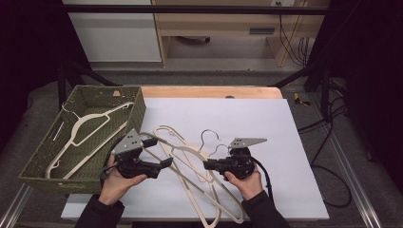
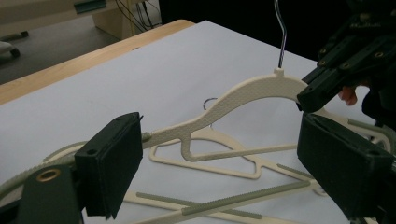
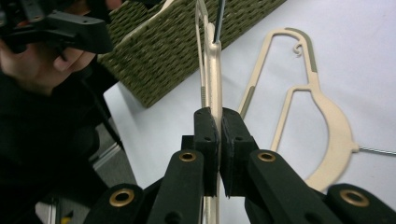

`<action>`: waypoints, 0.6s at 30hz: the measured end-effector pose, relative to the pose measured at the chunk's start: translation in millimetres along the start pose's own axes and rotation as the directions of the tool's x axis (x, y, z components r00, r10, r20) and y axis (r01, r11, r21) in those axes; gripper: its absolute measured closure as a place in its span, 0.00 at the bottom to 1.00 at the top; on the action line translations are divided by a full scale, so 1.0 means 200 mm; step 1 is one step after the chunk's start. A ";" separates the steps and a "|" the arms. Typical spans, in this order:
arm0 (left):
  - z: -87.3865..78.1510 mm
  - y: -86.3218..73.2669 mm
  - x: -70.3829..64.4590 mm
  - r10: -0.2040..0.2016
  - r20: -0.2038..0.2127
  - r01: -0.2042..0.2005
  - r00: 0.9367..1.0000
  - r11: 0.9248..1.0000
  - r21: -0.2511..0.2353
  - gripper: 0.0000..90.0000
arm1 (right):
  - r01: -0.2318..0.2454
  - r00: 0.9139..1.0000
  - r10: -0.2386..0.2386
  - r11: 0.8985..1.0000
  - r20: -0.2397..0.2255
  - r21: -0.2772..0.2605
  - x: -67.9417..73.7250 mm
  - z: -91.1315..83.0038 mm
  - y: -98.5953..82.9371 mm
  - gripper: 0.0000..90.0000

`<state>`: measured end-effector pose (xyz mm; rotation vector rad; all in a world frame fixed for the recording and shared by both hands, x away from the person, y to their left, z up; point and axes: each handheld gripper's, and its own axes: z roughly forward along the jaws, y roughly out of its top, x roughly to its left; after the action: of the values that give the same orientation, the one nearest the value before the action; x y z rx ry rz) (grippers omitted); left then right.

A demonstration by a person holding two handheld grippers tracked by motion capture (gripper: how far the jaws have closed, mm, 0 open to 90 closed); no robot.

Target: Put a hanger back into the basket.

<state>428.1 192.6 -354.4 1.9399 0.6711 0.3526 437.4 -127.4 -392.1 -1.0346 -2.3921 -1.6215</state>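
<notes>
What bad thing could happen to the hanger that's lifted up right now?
1. The right hand-held gripper pinches the raised hanger on one thin edge only, so it may twist or slip out.
2. The left hand-held gripper is open around the hanger's arm without clamping it, so that end could sag or swing.
3. Other hangers lie crossed just below, and the lifted one might catch on them and drag them along the white sheet.
</notes>
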 end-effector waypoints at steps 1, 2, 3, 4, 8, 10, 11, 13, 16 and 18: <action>0.01 0.00 -0.01 0.008 0.010 -0.008 1.000 1.000 0.010 0.16 | 0.025 1.000 -0.025 1.000 -0.007 0.006 -0.01 -0.01 0.00 0.97; 0.02 0.01 -0.02 0.017 0.019 -0.018 1.000 1.000 0.022 0.16 | 0.038 0.999 -0.038 0.999 -0.008 0.014 -0.01 -0.02 0.01 0.97; 0.04 0.01 -0.02 0.027 0.028 -0.028 0.999 0.999 0.036 0.16 | 0.049 0.999 -0.049 0.999 -0.015 0.020 0.00 -0.03 0.01 0.97; 0.06 0.01 -0.03 0.038 0.038 -0.039 0.999 0.998 0.051 0.16 | 0.064 0.998 -0.064 0.998 -0.016 0.028 0.00 -0.03 0.01 0.97; 0.14 0.03 -0.05 0.063 0.077 -0.070 0.995 0.992 0.100 0.22 | 0.106 0.994 -0.104 0.993 -0.041 0.046 0.01 -0.05 0.01 0.97; 0.17 0.03 -0.07 0.083 0.089 -0.094 0.993 0.987 0.126 0.26 | 0.120 0.992 -0.117 0.991 -0.056 0.054 0.02 -0.05 0.01 0.97; 0.19 0.03 -0.08 0.093 0.098 -0.106 0.991 0.985 0.139 0.28 | 0.132 0.990 -0.128 0.989 -0.060 0.061 0.03 -0.05 0.00 0.97; 0.21 0.03 -0.08 0.101 0.111 -0.118 0.989 0.979 0.163 0.35 | 0.151 0.987 -0.146 0.986 -0.065 0.075 0.04 -0.05 0.00 0.97; 0.23 0.02 -0.08 0.106 0.138 -0.132 0.985 0.972 0.193 0.46 | 0.161 0.985 -0.154 0.983 -0.075 0.086 0.04 -0.05 -0.01 0.97; 0.23 0.02 -0.08 0.112 0.157 -0.144 0.981 0.967 0.211 0.53 | 0.169 0.983 -0.162 0.981 -0.083 0.090 0.05 -0.05 -0.01 0.97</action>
<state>439.9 147.7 -370.2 2.2053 0.5084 0.2215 426.3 -130.6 -385.2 -0.7631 -2.5377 -1.5435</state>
